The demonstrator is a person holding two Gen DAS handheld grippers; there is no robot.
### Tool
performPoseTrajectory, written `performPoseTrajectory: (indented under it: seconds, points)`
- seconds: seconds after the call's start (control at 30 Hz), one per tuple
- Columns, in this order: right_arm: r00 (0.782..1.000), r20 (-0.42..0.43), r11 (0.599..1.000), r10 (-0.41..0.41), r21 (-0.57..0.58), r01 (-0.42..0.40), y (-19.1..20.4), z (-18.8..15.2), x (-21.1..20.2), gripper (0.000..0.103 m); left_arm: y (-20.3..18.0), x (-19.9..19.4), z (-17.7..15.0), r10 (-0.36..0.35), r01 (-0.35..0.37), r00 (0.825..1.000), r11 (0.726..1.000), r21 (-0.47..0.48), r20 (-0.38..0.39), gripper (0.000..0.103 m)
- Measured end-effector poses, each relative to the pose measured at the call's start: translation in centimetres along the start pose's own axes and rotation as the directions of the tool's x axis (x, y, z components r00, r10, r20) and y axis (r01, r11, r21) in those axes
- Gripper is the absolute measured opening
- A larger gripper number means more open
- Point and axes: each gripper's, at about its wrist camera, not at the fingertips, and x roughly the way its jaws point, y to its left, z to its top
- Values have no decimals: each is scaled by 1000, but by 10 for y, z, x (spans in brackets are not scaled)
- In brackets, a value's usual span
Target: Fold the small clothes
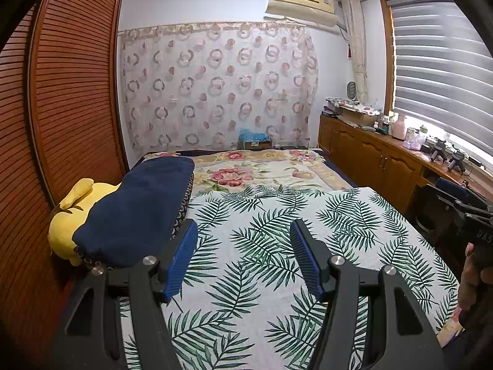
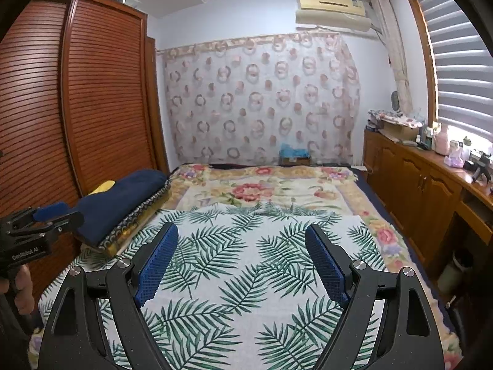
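Both the left hand-held gripper and right hand-held gripper are held wide and empty over the bed; the folded navy garment at the left should be approached low and pinched by one edge.

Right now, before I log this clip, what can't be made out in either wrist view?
- Yellow plush toy: mostly hidden under the folded navy blue cloth in both wrist views.
- Small items on the wooden sideboard: too small to identify.
- Near edge of the palm-leaf print sheet: cut off by the frame and each tool's black arms.
- Right tool: in the left wrist view, clipped by the right edge.
- Any small garment to fold: none recognisable.
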Motion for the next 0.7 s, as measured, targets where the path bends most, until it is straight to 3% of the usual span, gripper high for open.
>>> performPoseTrajectory:
  seconds: [0.7]
  points:
    - [1000,4,1000,-3,3,3,-3,0,-2,86,2,-7,3,10,-10,1000,1000,-2,16,62]
